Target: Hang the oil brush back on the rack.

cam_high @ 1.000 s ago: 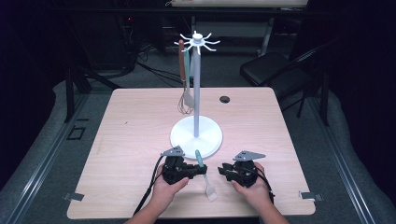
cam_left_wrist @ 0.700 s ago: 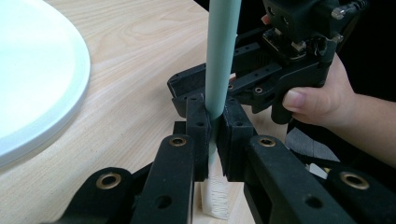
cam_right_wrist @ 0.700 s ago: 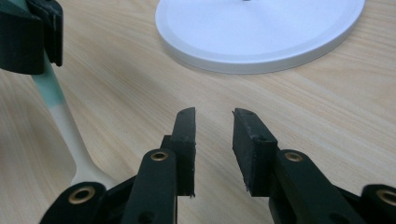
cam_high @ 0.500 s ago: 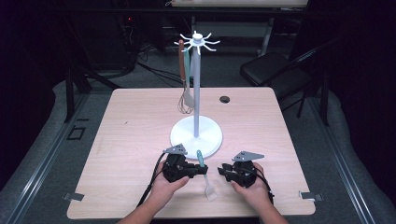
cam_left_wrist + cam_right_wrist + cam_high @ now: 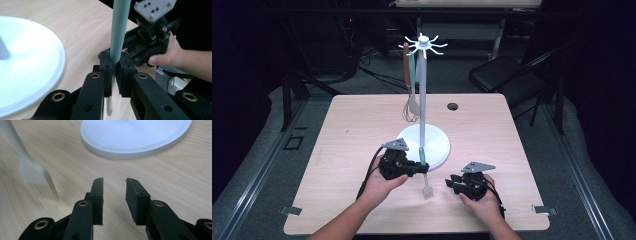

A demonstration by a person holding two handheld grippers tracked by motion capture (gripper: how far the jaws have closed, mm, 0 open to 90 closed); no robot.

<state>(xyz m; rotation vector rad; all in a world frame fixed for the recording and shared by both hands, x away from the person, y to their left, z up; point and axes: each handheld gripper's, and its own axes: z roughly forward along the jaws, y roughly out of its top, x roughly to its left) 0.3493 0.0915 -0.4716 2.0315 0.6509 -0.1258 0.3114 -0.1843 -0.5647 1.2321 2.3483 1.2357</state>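
A utensil with a mint-green handle [image 5: 422,157] [image 5: 120,27] and a white flat head [image 5: 427,191] [image 5: 32,173] hangs head-down just over the table. My left gripper [image 5: 424,169] [image 5: 113,62] is shut on the lower part of that handle, in front of the white stand base [image 5: 439,145] [image 5: 30,62] [image 5: 135,137]. My right gripper [image 5: 448,183] [image 5: 113,187] is low over the table to the right of the head. It is open, its jaws have just been opening, and nothing is between them. It is also seen beyond the handle as the other gripper [image 5: 150,42].
The stand's white pole [image 5: 422,90] rises mid-table, topped by a ring of hooks. A whisk [image 5: 411,112] and another utensil with a brown handle [image 5: 406,65] hang on its left side. A small black disc [image 5: 453,106] lies at the back. A dark chair [image 5: 502,75] stands behind the table.
My left gripper has risen with the green-handled utensil, whose head has come up off the table and now hangs more upright. The right hand stays in place.
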